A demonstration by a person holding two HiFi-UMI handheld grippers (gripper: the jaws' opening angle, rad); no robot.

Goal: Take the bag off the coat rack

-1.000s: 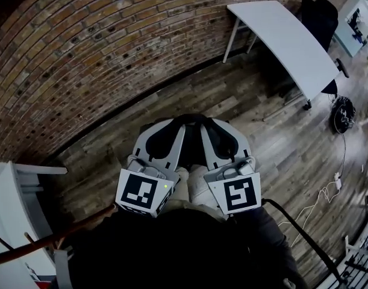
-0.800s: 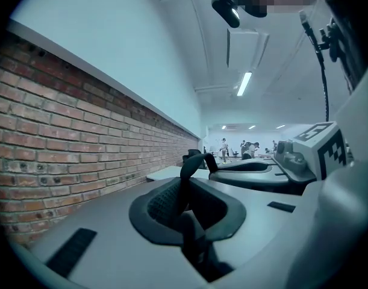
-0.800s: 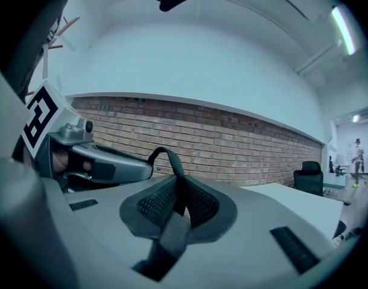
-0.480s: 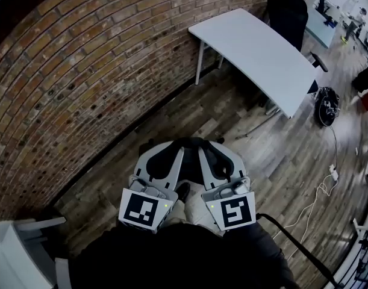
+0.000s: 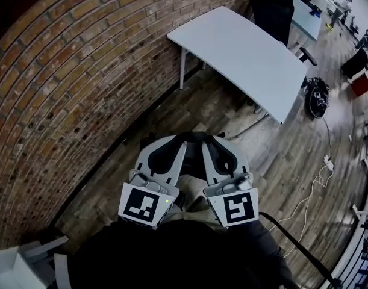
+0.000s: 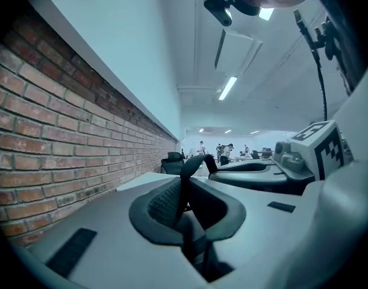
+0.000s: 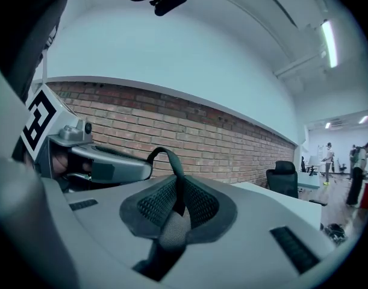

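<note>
My two grippers are held side by side, pointing level, in the lower middle of the head view. A black bag strap [image 5: 193, 136] arcs between their tips. The left gripper [image 5: 173, 142] is shut on this strap [image 6: 185, 188], which runs up between its mesh pads. My right gripper [image 5: 211, 142] is likewise shut on the strap [image 7: 173, 185], which loops up over its pads. A black mass [image 5: 171, 254] fills the frame under both grippers; it looks like the bag, with another strap [image 5: 295, 239] trailing right. No coat rack is in view.
A brick wall [image 5: 63, 71] runs along the left. A white table [image 5: 244, 53] stands ahead on the wooden floor, with a black office chair [image 5: 273, 8] behind it. Cables [image 5: 319, 182] lie on the floor at right. White furniture [image 5: 18, 264] sits at bottom left.
The whole view has swung: the wooden coat rack branch at bottom left has left the frame and the white table has come nearer the middle. Both grippers keep their hold on the strap.
</note>
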